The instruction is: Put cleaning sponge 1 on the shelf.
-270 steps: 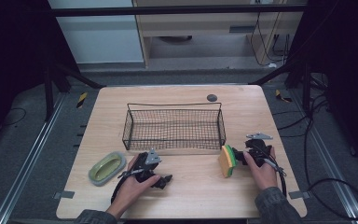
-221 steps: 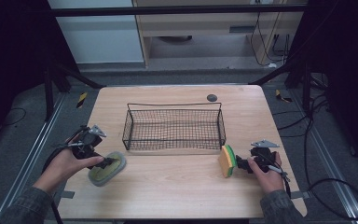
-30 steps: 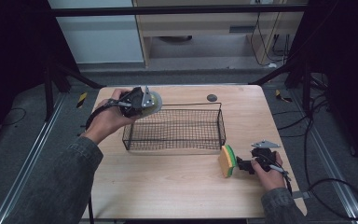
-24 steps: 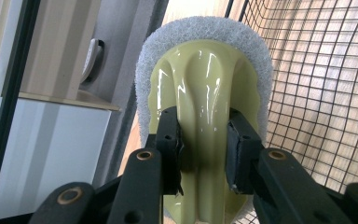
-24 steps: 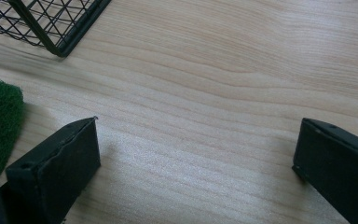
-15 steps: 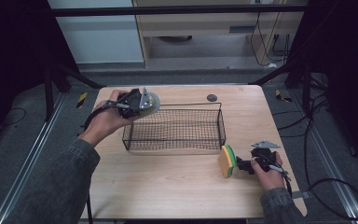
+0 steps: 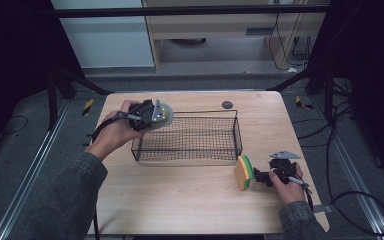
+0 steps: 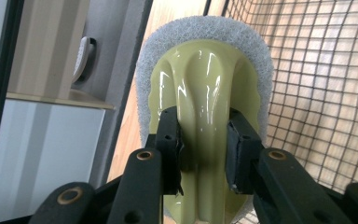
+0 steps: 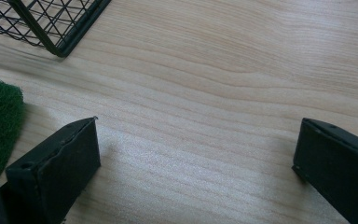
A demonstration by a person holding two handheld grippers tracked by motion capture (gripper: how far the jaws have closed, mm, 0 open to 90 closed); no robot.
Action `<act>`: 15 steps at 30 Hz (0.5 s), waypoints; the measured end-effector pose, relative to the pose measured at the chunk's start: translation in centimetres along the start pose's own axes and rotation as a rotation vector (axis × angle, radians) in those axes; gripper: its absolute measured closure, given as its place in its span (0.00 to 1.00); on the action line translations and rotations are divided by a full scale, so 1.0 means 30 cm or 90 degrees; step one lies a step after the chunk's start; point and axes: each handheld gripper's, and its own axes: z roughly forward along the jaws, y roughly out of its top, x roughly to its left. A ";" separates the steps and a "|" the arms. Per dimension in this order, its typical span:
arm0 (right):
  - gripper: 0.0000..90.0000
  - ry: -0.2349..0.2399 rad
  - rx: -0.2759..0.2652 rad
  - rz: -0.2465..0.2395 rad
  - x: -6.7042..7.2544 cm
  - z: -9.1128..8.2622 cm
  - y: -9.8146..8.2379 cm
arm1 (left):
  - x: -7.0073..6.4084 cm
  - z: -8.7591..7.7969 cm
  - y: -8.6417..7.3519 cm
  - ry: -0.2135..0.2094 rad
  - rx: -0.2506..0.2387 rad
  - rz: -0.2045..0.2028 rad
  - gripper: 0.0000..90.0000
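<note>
Olive-green scrubber (image 8: 205, 107) clamped in left hand-held gripper (image 8: 204, 144) beside wire basket (image 7: 187, 140).

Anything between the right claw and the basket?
Bare wood. In the high view the right claw rests on the table by the sponge; the right gripper view shows bare tabletop up to the basket.

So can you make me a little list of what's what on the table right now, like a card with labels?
left hand-held gripper: shut on the scrubber
scrubber: pale green glossy handle, grey scouring pad around it, held up at the basket's left end
wire basket: black mesh, middle of the table, nothing visible inside
right hand-held gripper: open, nothing between its jaws, low over the table
sponge: yellow with a green side, standing on edge just left of the right hand-held gripper
table: light wood
</note>
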 end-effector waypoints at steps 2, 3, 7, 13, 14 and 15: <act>0.01 0.000 0.000 0.000 0.000 0.000 0.000 | -0.008 0.000 0.004 -0.003 0.000 0.003 0.78; 0.01 0.000 0.000 0.000 0.000 0.000 0.000 | -0.012 0.001 0.007 -0.002 0.002 0.008 0.78; 0.01 0.000 0.000 0.000 0.000 0.000 0.000 | -0.027 0.005 0.012 -0.006 0.002 0.015 0.78; 0.01 0.000 0.000 0.000 0.000 0.000 0.000 | -0.038 0.015 0.012 -0.024 0.012 0.024 0.78; 0.01 0.000 0.000 0.000 0.000 0.000 0.000 | -0.038 0.016 0.011 -0.024 0.014 0.024 0.78; 0.01 0.000 0.000 0.000 0.000 0.000 0.000 | -0.038 0.017 0.010 -0.027 0.015 0.024 0.78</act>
